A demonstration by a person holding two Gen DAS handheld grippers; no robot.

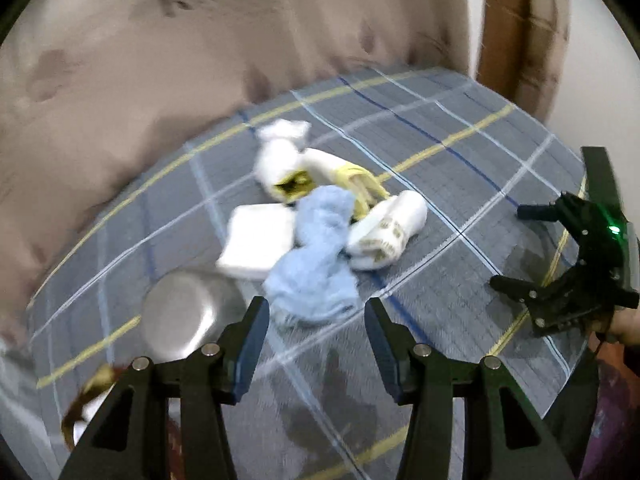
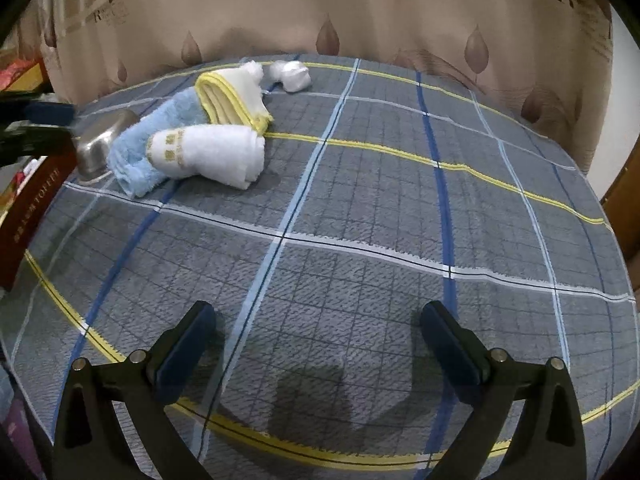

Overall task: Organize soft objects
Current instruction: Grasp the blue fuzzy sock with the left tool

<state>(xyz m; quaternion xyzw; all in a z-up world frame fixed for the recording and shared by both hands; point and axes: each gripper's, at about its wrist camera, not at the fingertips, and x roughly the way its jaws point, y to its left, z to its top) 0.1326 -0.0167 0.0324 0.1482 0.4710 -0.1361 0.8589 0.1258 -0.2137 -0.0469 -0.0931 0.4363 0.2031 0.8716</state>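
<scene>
Several soft cloths sit bunched on a grey plaid tablecloth (image 2: pixel 360 208): a light blue towel (image 1: pixel 316 256), a rolled white towel with gold lettering (image 2: pixel 212 156) touching it, a yellow-edged cloth (image 2: pixel 232 98) behind, and a small white bundle (image 2: pixel 290 74) farthest back. A steel dish (image 1: pixel 188 316) lies beside the blue towel. Left gripper (image 1: pixel 318 344) hangs near the blue towel, fingers apart, empty. Right gripper (image 2: pixel 318 348) hovers over bare cloth, spread wide, empty.

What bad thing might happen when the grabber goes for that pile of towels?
1. The blue towel overlaps the rolled white towel and the yellow-edged cloth, so the open left tool might drag several along.
2. The metal bowl sits right beside the pile near the table edge; a bump may knock it off.
</scene>
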